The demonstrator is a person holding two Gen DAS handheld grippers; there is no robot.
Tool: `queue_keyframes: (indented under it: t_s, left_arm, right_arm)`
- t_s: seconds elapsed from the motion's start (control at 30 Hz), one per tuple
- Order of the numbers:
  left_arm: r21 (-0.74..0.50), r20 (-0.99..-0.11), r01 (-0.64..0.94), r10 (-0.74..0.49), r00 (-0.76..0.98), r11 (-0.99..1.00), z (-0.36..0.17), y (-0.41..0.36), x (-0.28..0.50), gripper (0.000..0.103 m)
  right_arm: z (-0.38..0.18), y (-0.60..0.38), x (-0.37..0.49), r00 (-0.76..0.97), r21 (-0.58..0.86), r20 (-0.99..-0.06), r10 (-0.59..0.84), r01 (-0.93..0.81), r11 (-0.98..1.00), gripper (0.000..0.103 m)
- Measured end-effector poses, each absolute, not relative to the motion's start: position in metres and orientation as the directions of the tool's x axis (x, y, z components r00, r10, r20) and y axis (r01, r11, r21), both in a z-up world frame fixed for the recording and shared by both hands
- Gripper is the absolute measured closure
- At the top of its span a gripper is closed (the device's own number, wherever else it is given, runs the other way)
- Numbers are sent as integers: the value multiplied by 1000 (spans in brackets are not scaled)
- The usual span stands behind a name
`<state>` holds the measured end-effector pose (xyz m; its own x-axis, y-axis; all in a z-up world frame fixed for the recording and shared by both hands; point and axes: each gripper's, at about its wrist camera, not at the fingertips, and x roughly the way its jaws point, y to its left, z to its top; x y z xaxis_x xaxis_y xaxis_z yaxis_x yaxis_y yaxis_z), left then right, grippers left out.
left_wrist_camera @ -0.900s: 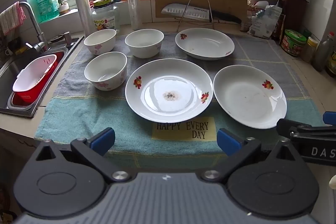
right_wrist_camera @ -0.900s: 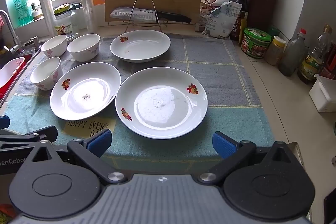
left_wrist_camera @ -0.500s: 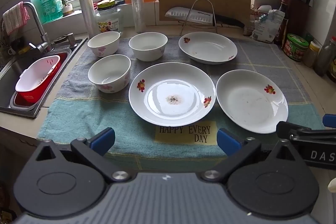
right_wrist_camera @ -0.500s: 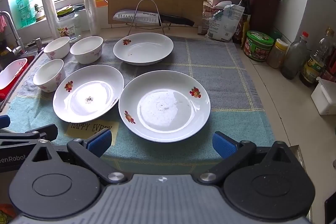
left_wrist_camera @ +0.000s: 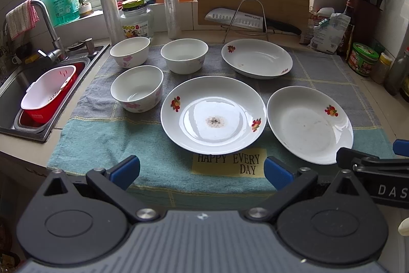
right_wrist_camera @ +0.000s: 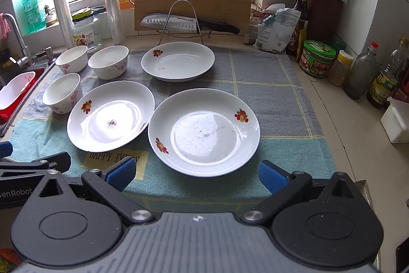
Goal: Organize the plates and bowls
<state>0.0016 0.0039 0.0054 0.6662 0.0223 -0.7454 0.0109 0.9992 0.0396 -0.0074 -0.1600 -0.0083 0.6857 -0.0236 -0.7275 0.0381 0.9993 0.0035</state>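
A yellow patch on the towel reads "HAPPY EVERY DAY". The knife blade bears "SUPOR". The right hand-held gripper shows "DAS"; the left hand-held gripper shows "enRobot".

Three white plates are marked with red-and-orange fruit motifs on the rims; a dark speckled patch, possibly residue, is seen at the centre of the middle one. The three white bowls are printed with pink flowers. The towel beneath is checked in grey and teal with yellow lines, and a yellow label with black lettering is sewn at its near edge.
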Motion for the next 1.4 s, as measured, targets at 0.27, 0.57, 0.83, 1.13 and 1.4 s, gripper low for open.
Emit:
queue_keyframes:
  t_s: [0.27, 0.57, 0.83, 1.13, 1.4]
  left_arm:
    - [39, -745, 10, 22, 667, 999, 6, 4, 2, 1]
    - [37, -744, 10, 21, 668, 999, 6, 4, 2, 1]
    - [30, -747, 6, 18, 665, 1000, 8, 9, 3, 1]
    - [28, -747, 2, 19, 665, 1000, 9, 11, 3, 1]
    - [26, -747, 3, 18, 664, 1000, 10, 12, 3, 1]
  right_arm:
    - [-6, -159, -6, 686, 4, -727, -23, 38, 999, 0]
    - [-4, -157, -7, 693, 2, -721, -23, 35, 999, 0]
    - [-5, -155, -8, 698, 2, -716, -22, 33, 999, 0]
    - [-4, -154, -8, 700, 2, -714, -21, 32, 999, 0]
    - [-2, -155, -7, 703, 3, -711, -19, 30, 1000, 0]
